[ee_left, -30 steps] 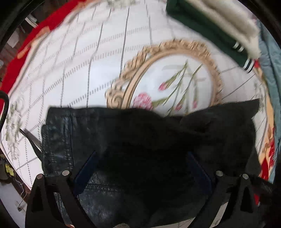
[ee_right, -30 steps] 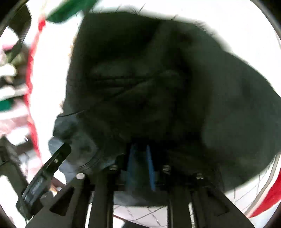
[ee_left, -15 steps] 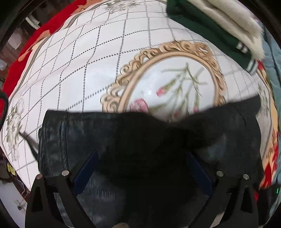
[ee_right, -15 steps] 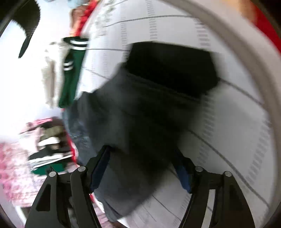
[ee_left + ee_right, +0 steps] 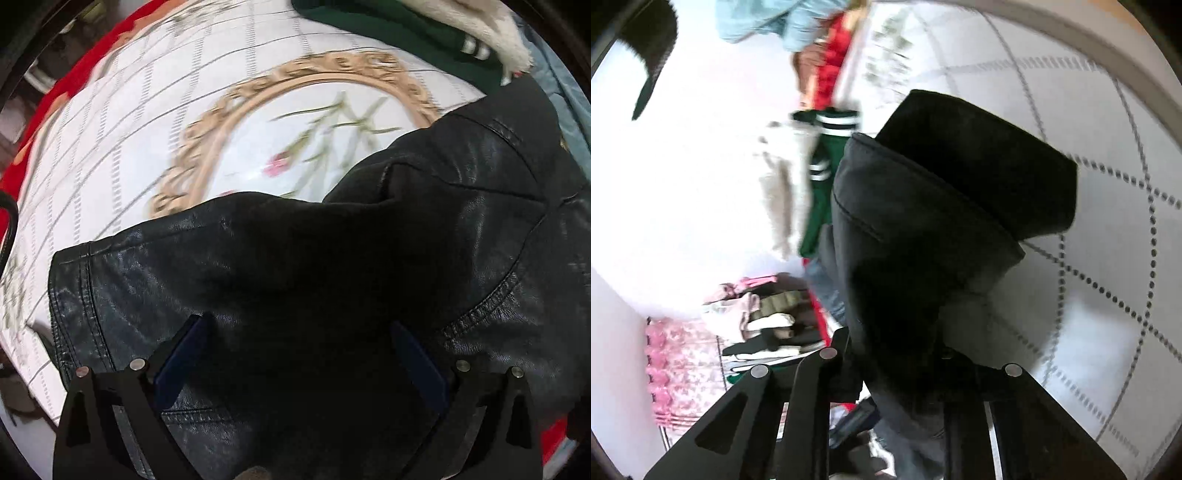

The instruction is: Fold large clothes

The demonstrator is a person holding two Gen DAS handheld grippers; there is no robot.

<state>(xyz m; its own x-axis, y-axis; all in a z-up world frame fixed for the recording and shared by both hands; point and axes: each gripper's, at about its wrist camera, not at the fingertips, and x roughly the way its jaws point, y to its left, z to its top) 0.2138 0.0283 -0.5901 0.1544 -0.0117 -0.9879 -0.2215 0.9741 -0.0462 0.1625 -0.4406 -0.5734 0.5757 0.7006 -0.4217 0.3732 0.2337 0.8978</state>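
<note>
We saw the black jacket bunched and creased; our left gripper spread wide, our right gripper's jaws hidden under cloth.

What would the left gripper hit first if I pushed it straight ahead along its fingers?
The black leather jacket: it already fills the space between the left gripper and its open fingers. Beyond its folded edge lies the patterned white bedspread, though depth is hard to judge.

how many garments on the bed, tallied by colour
black: 1, the black leather jacket
green with white stripes: 1, the green garment
cream: 1, the cream fleece garment
light blue: 1, the light blue garment
total: 4
</note>
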